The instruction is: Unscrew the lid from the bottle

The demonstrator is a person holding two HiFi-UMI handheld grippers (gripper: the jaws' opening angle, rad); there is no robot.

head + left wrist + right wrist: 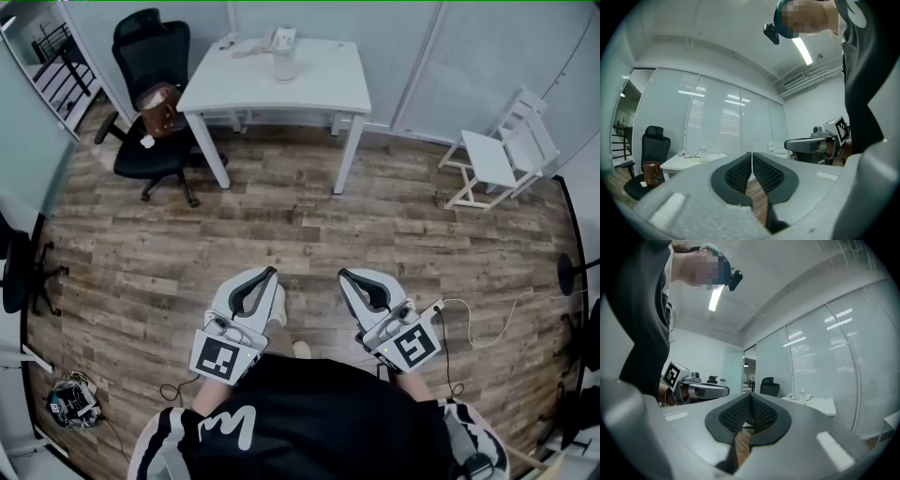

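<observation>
The clear bottle (284,64) stands on the white table (319,89) at the far side of the room, small in both gripper views: bottle (703,153), bottle (802,394). Both grippers are held level over the wood floor, well short of the table. My left gripper (271,273) (751,154) has its jaws shut together with nothing between them. My right gripper (344,274) (750,395) is shut and empty too. Each gripper shows in the other's view: right gripper (808,144), left gripper (707,390).
A black office chair (150,103) with a brown bag (159,108) on its seat stands left of the table. A small white chair (502,150) is at the right wall. A phone (279,39) lies on the table. Cables (487,323) trail on the floor at right.
</observation>
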